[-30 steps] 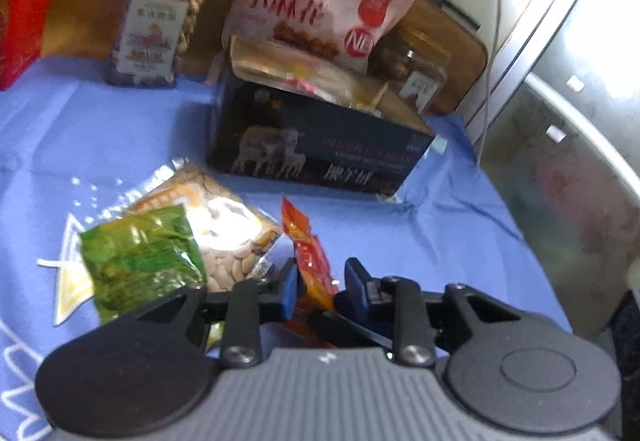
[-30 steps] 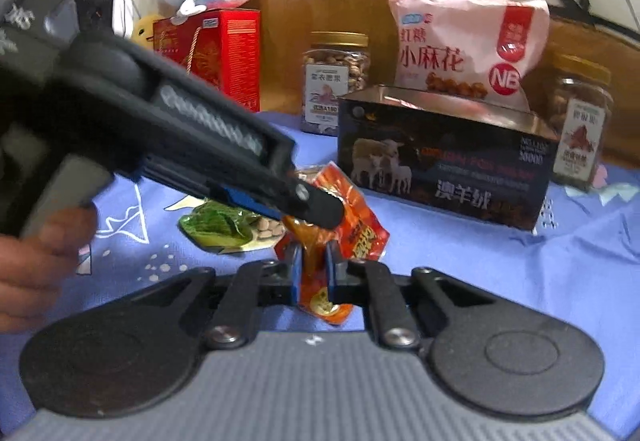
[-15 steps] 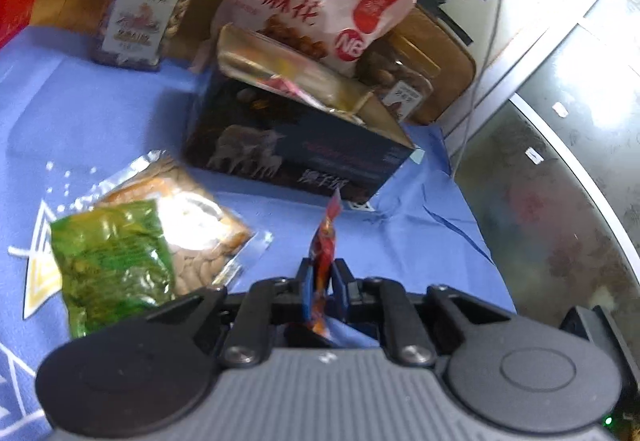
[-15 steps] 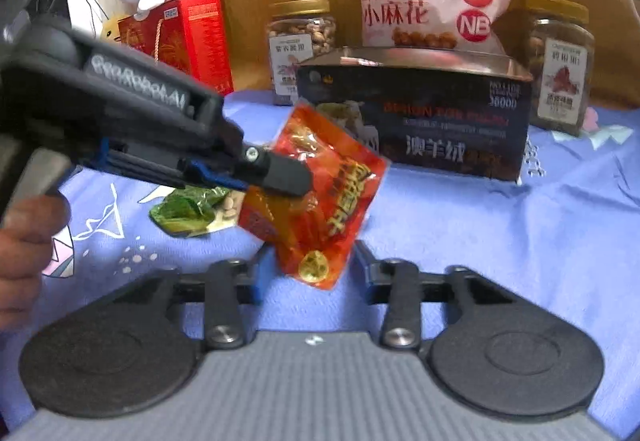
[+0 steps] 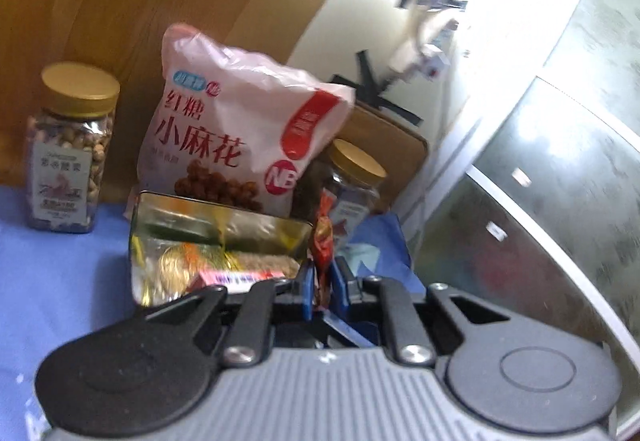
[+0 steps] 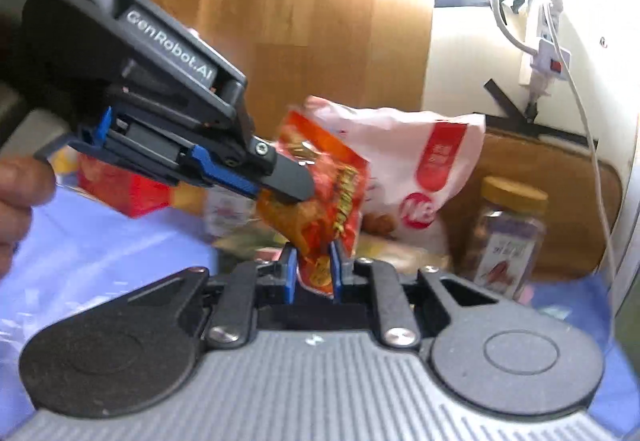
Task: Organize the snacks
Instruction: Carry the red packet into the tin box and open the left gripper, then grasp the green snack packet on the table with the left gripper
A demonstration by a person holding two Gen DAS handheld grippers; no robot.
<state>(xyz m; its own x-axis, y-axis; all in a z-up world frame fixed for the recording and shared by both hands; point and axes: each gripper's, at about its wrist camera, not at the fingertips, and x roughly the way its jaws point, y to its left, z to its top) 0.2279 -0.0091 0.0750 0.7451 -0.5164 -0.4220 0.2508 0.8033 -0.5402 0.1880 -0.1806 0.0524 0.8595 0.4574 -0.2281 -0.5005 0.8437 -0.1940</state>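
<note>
The left gripper [image 5: 320,283] is clamping the red snack packet [image 6: 320,193] above the open tin [image 5: 216,237]; the right gripper [image 6: 314,269] is standing apart around the packet's lower edge.

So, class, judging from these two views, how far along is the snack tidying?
Done: the open tin already holds several snacks. In hand: the left gripper pinches a red packet near it; its lower end hangs between the fingers of the right gripper. Left: dropping it in.

Blue-clothed table [image 5: 60,281]: jars [image 5: 70,153], tin [image 5: 216,217].
</note>
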